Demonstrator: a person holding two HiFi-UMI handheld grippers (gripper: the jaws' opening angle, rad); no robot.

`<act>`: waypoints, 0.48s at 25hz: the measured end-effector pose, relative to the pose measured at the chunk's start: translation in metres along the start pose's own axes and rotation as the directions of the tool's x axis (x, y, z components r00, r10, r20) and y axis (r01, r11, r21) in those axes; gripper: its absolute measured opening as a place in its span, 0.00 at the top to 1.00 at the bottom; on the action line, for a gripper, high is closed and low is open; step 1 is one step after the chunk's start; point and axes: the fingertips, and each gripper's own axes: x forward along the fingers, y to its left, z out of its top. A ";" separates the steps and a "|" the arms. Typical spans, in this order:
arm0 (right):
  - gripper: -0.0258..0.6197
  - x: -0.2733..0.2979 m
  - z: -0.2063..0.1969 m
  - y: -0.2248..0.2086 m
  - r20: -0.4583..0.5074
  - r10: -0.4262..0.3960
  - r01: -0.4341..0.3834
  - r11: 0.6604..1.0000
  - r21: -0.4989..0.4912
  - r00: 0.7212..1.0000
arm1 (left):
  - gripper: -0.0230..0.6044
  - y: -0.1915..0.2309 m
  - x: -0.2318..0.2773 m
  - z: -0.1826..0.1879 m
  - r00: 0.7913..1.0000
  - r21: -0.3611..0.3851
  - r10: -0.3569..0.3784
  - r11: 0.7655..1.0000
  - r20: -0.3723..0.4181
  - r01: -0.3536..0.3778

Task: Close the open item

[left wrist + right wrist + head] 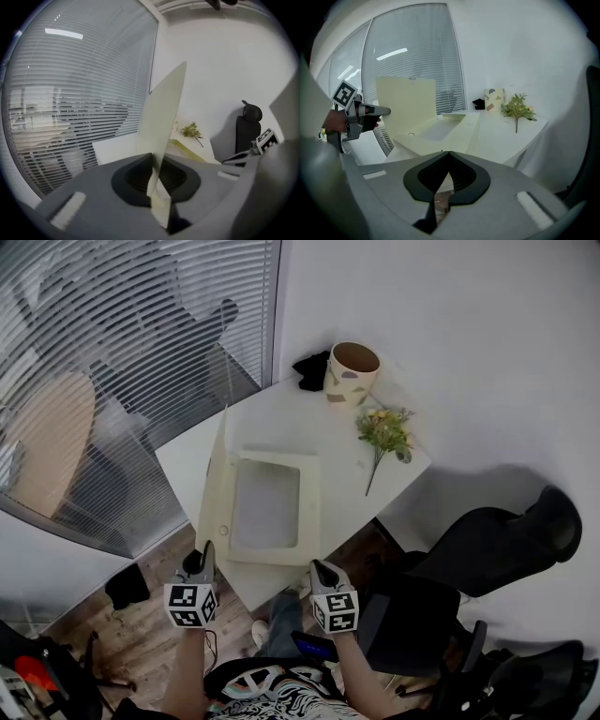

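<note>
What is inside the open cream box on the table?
Only a bare grey floor shows inside the box; no contents are visible. The lid, standing upright at its left edge in the left tongs, covers none of it in the head view.

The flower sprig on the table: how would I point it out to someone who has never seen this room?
Find the white table by the window blinds. Toward its far right corner, just in front of the patterned cup, lies the flower sprig. It is the only green, leafy thing there, lying flat beside the pale open box.
</note>
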 end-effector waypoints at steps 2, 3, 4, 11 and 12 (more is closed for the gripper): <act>0.96 0.001 0.000 0.000 0.000 0.001 -0.001 1.000 0.001 1.000 | 0.84 -0.003 0.001 0.001 1.000 0.010 -0.007 1.000 0.000 0.007; 0.96 0.001 0.000 0.000 -0.001 0.001 -0.001 1.000 0.002 1.000 | 0.84 -0.005 0.003 0.001 1.000 0.016 -0.011 1.000 -0.001 0.011; 0.96 0.001 0.000 0.000 -0.002 0.001 -0.001 1.000 0.002 1.000 | 0.84 -0.008 0.004 0.001 1.000 0.024 -0.016 1.000 -0.003 0.016; 0.96 0.003 0.000 0.001 -0.002 0.006 -0.006 1.000 0.000 1.000 | 0.83 -0.021 0.010 0.002 0.999 0.097 -0.046 0.994 -0.013 0.047; 0.96 0.003 0.000 0.001 0.000 0.007 -0.007 1.000 0.001 1.000 | 0.83 -0.023 0.010 0.002 0.999 0.104 -0.048 0.993 -0.015 0.050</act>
